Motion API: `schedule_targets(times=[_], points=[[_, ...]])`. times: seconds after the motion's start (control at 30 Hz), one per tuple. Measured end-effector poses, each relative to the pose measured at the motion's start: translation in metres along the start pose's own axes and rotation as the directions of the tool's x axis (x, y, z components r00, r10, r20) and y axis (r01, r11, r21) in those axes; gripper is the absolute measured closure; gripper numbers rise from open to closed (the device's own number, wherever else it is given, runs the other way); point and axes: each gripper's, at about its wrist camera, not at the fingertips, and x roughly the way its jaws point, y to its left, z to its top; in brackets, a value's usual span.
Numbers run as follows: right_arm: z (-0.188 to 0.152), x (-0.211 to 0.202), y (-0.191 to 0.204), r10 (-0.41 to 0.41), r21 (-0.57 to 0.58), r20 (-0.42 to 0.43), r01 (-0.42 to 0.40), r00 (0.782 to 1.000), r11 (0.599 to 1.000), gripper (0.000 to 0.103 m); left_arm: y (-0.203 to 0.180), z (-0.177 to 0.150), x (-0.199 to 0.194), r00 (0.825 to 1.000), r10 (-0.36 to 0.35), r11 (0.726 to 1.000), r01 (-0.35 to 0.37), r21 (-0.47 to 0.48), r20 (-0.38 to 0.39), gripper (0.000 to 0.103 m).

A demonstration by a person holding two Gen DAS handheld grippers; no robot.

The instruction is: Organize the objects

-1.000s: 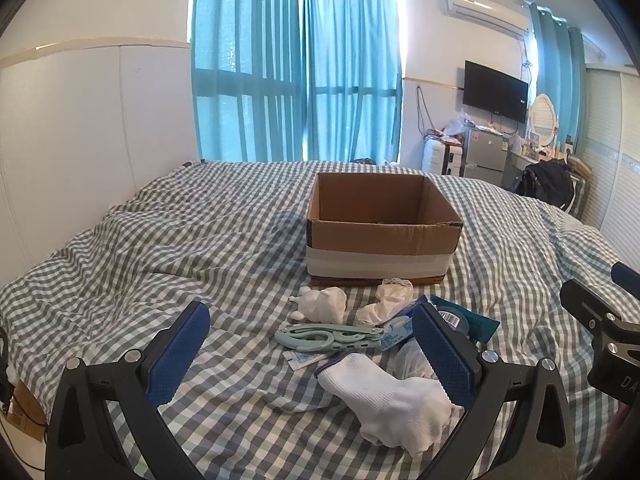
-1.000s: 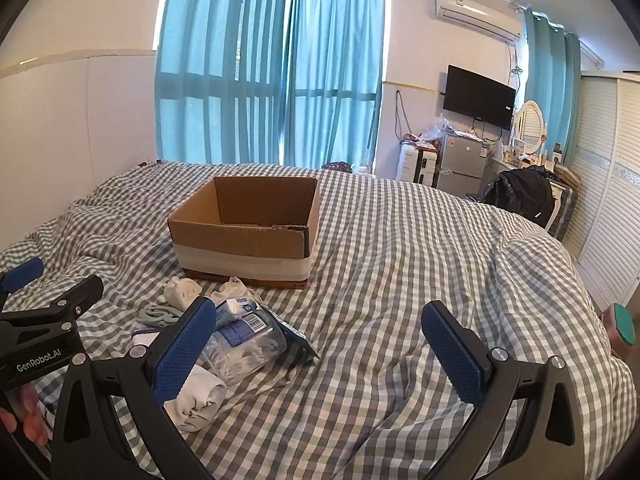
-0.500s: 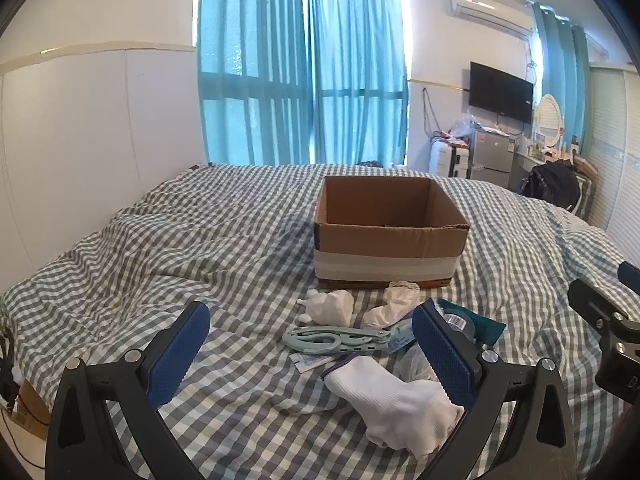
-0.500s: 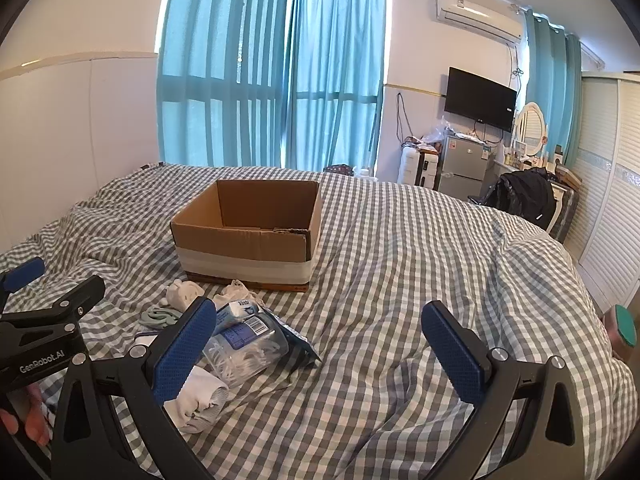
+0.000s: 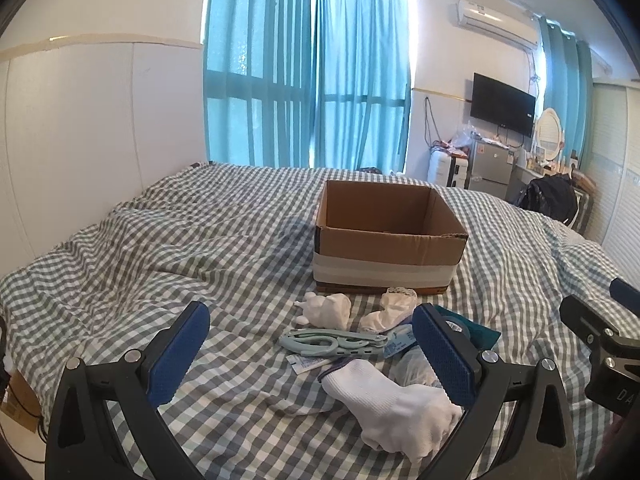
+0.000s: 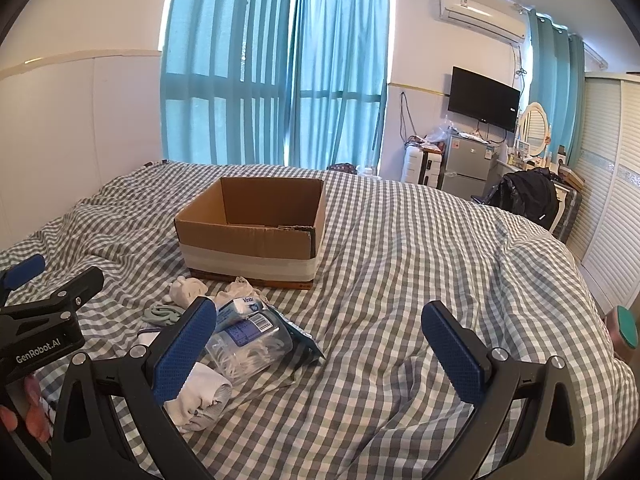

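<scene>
Sock (image 5: 394, 404) between left tool's (image 5: 316, 354) spread fingers

Both fisheye cams sit low over the grey-and-white checked bed (image 5: 168, 248), facing the teal curtains (image 5: 304, 80). The left wrist view looks straight at the open brown cardboard box (image 5: 388, 236), with the pile of small items close under its lens. The right wrist view sits further right, so the same box (image 6: 252, 232) and pile land left of centre. Both share the box, curtains and wall TV (image 6: 482, 100).
</scene>
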Motion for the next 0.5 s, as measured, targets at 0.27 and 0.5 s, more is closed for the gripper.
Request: schedule_targets(times=[0.27,0.5], points=[[-0.002,0.001,0.0025,0.008,-0.008,-0.005,-0.008,1.0,1.0,0.0,-0.0003,-0.0031,0.0031,1.0,-0.005,1.0,0.006,0.007,-0.024,0.0],[0.0002,-0.0037,0.0016,0.01,-0.004,0.002,-0.01,1.0,1.0,0.0,-0.0012,-0.0013,-0.0019,0.999,-0.034,0.999,0.034,0.004,-0.01,0.0]])
